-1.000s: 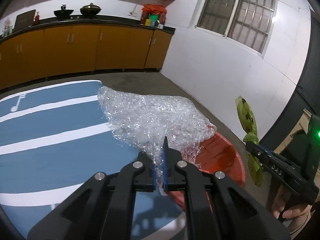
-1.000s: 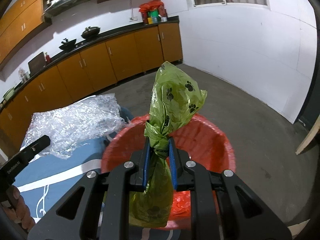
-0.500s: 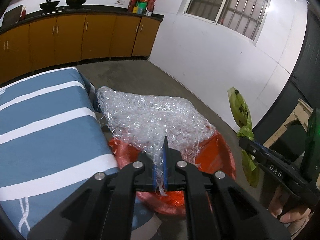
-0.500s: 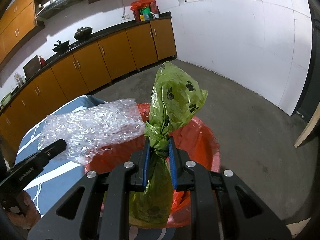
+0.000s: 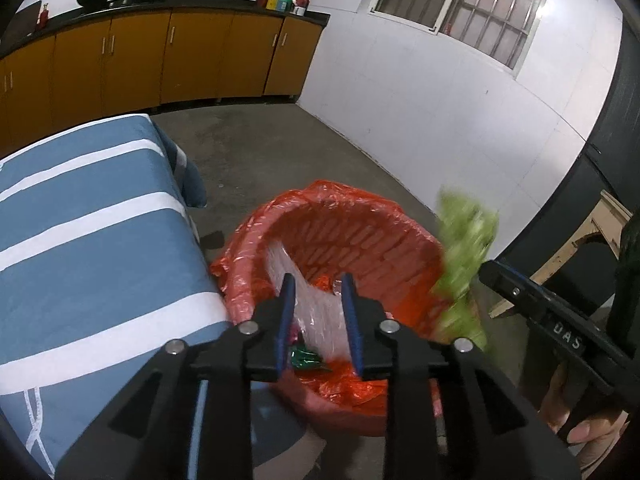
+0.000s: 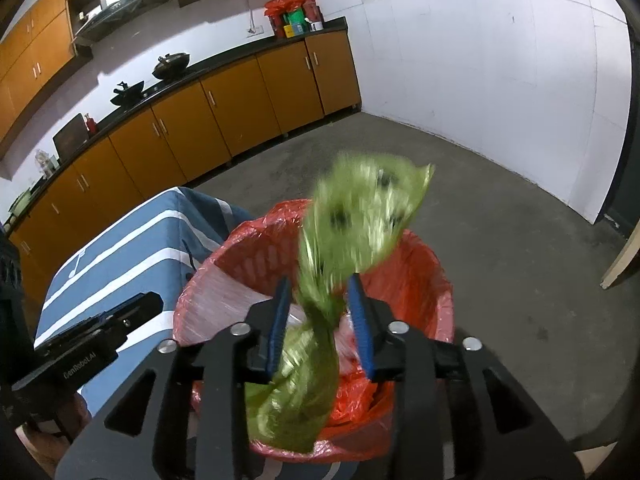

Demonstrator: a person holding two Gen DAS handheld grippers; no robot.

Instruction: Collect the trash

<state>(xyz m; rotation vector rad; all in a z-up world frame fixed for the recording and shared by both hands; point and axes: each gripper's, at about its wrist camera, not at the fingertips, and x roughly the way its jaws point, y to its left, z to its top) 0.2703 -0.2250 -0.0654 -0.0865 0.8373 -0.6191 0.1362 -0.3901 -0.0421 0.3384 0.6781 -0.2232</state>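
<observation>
Now two hand-held grippers, left and right, just spreading (green bag seemingly loose) over one bin.

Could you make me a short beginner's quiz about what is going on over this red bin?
1. True or false: the bubble wrap lies on the blue striped cloth.
2. Which item sits between the open fingers of the right gripper? A) a green bag with paw prints B) a glass bottle C) a wok
3. What colour is the liner of the trash bin?

Key:
1. False: it is inside the bin, seen beyond the left gripper, whose jaws have just been opening.
2. A: the green bag, blurred, no longer pinched by the pads, which have just been opening.
3. Red-orange.
</observation>
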